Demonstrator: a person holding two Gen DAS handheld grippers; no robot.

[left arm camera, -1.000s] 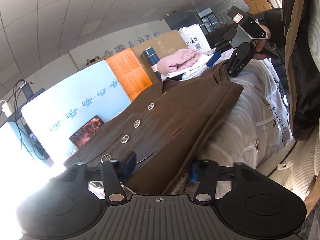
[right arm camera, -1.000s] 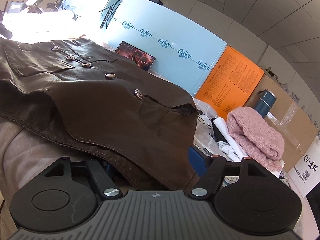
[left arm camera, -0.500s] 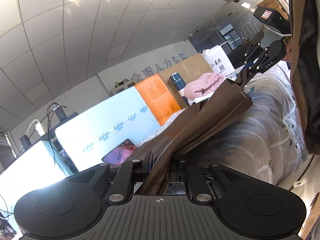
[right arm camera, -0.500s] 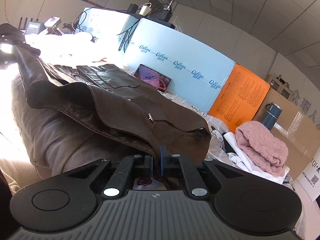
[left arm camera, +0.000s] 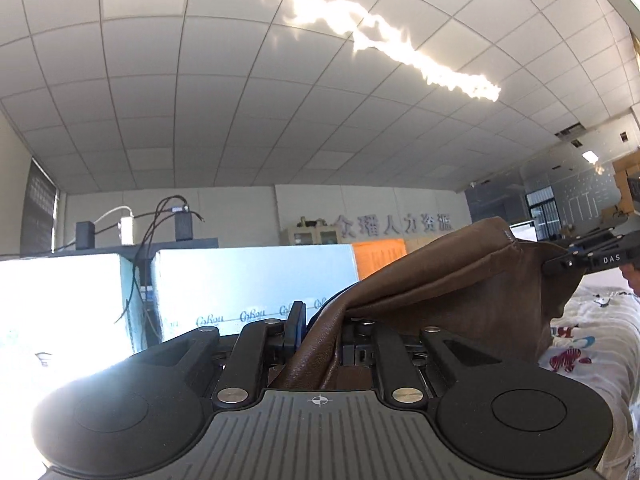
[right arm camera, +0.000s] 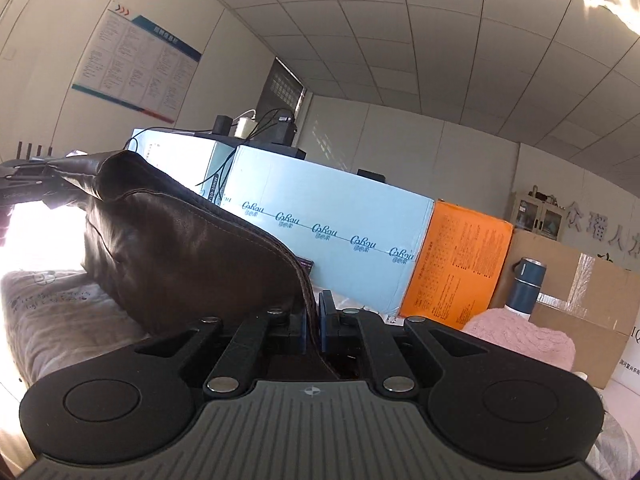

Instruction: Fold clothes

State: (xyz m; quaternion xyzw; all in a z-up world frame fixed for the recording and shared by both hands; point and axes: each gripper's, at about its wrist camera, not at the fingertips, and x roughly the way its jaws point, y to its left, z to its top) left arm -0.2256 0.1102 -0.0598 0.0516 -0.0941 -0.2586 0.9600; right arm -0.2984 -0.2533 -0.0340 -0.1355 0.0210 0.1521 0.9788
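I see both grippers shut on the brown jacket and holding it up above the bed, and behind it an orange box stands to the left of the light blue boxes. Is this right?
Not quite. In the right wrist view the orange box stands to the right of the light blue boxes, not left. The rest holds: the left gripper and the right gripper are both shut on the brown jacket, lifted above the bed.

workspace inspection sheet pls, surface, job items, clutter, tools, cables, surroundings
surface: bed-like top under a printed white sheet, grey-looking at its other end.
job's things: brown jacket lifted off the surface, slung between both tools.
clutter: pink knit, blue flask, cardboard box, orange box, light blue boxes.
grippers: left tool shut on the jacket's edge; right tool shut on its seamed edge.
cables: black and white leads trail from small devices on the blue boxes.
surroundings: tiled ceiling, wall chart, wall lettering.
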